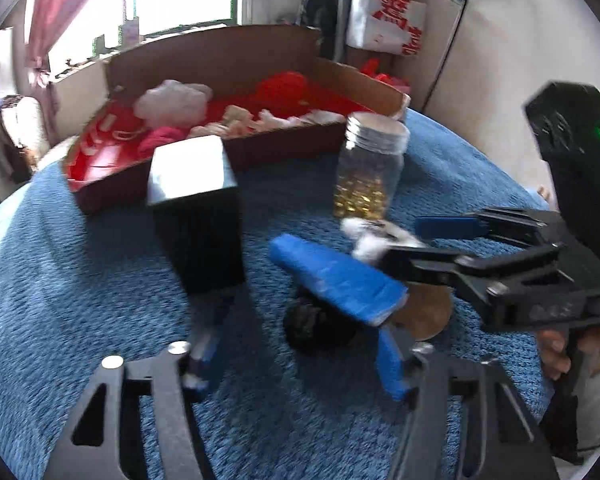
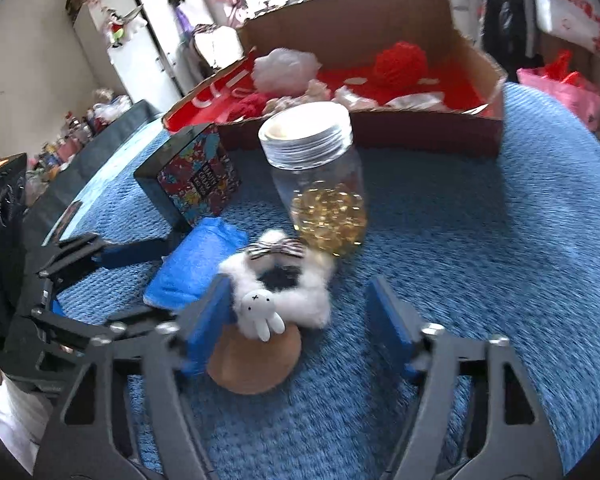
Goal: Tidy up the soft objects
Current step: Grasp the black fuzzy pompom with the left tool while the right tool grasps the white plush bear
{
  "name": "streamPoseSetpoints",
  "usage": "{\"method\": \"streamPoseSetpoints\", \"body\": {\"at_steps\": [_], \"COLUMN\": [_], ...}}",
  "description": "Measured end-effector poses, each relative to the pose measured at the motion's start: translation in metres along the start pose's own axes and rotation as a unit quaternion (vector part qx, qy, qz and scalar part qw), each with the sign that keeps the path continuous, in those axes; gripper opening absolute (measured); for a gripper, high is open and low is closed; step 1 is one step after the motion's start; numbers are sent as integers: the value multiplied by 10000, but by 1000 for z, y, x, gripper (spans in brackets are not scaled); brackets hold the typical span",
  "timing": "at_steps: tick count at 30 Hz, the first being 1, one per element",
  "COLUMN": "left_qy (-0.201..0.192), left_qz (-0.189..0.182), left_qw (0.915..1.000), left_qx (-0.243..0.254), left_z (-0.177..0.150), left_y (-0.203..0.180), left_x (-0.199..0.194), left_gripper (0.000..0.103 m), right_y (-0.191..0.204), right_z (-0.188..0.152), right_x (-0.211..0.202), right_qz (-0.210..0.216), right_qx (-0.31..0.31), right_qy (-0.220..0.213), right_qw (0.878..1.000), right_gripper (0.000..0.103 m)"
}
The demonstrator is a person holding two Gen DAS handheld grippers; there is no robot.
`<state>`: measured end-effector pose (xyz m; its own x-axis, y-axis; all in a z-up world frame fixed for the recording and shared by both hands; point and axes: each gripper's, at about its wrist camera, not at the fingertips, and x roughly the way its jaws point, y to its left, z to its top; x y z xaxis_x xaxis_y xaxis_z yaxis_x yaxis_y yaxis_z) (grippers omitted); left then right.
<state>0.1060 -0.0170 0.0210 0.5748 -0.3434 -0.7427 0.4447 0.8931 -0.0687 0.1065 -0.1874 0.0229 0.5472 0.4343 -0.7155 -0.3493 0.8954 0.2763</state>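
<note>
A cardboard tray (image 2: 380,132) sits at the far side of the carpeted surface (image 2: 480,260), with yarn balls (image 2: 400,64) and other soft pieces lying inside it. Just before the tray stand a jar (image 2: 320,184) and, to its left, a box (image 2: 196,176). Nearer than the jar lies a fluffy ring with a small rabbit (image 2: 284,284), resting partly on a round pad (image 2: 256,360). A folded cloth (image 2: 192,264) lies left of the ring, before the box. A dark clump (image 1: 320,324) lies beside the pad, under the cloth's edge in the left wrist view.
</note>
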Motion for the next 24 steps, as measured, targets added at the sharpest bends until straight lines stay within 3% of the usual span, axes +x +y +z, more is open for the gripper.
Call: {"method": "streamPoseSetpoints", "body": {"at_steps": [1,2,12,24], "left_qy": [47,91,86,236], "left_qz": [-133,-281,-174,367], "left_qw": [9999,9996,9998,9988], "left_qx": [5,-20,-36,-208], "left_z": [1,1,0,-3], "left_y": [-1,-1,1,44], "left_x": [3,5,-7,-31], "left_gripper": [41,35,34,34], "right_y": [-1,-2,14,62], "right_z": [1,1,-3,7], "right_x": [3,4,-16,-12], "right_qz": [139,269,272,-360], "right_qx": [16,26,-321,-1391], "right_qy": [43,77,-177,-112], "right_qw": [9999,9996,9990,9896], "right_gripper": [41,40,39,39]}}
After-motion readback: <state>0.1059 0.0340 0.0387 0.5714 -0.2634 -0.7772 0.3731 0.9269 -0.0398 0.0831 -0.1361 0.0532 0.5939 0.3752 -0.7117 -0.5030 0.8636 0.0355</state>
